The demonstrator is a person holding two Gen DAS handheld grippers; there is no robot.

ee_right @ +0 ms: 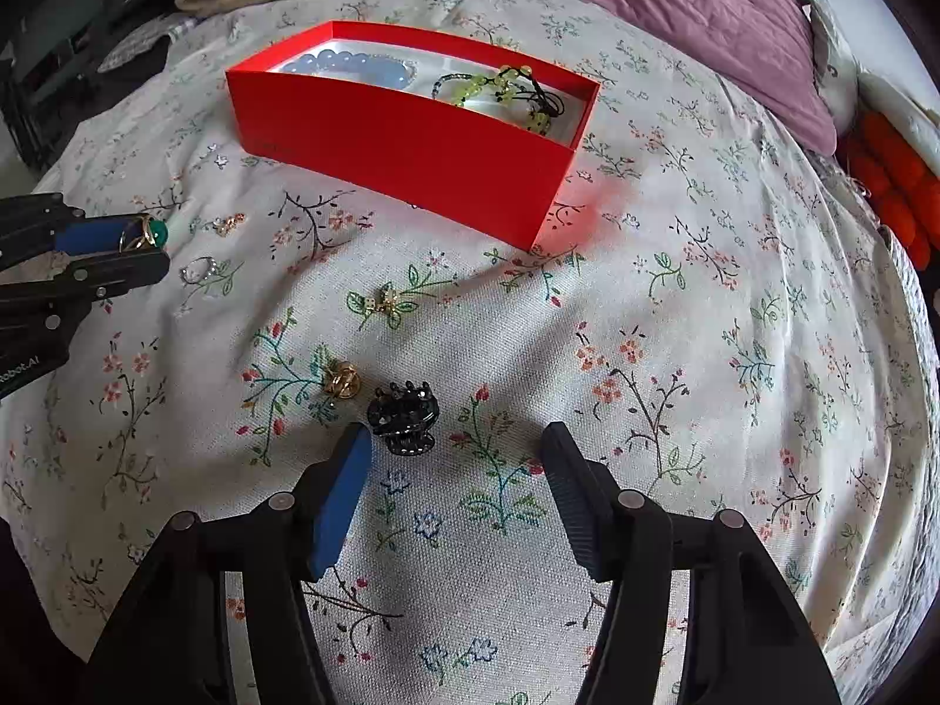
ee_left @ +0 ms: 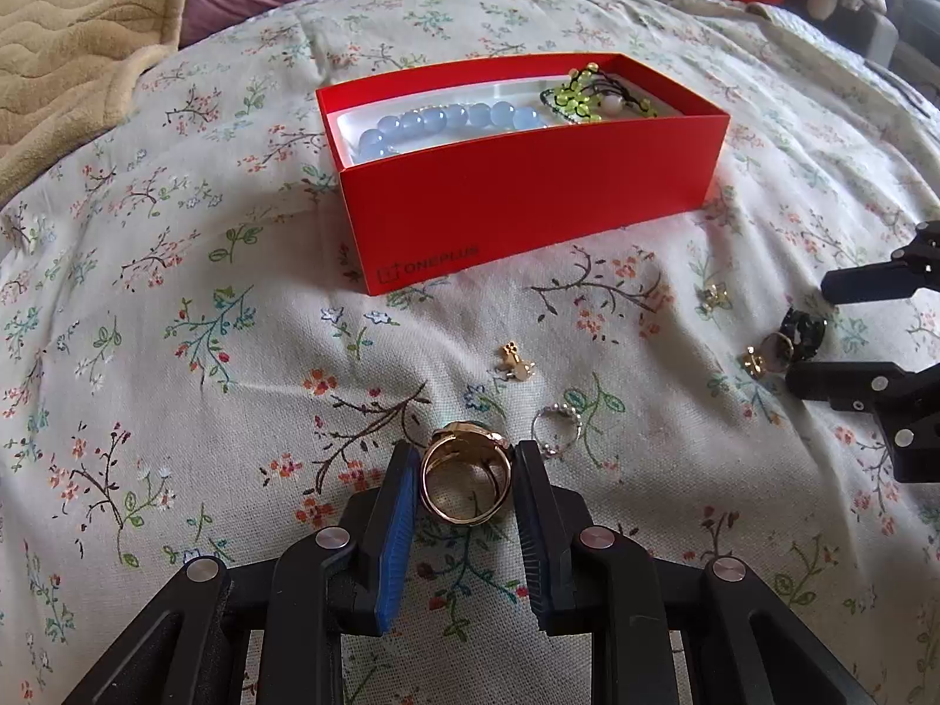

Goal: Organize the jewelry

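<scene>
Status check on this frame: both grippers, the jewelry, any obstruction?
Left gripper shut on gold ring. Right gripper open, black hair claw off its left finger. Red box path unobstructed.

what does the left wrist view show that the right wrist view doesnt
Only the left wrist view: the ONEPLUS lettering on the red box's near wall, and the open band of the gold ring seen end-on between the left gripper's pads.

Only the right wrist view: the ring's green stone, and the claw shape of the black hair clip just ahead of the open right gripper.

Both: the red box with blue beads and a yellow-green bracelet, the silver ring, small gold pieces, the floral sheet.
</scene>
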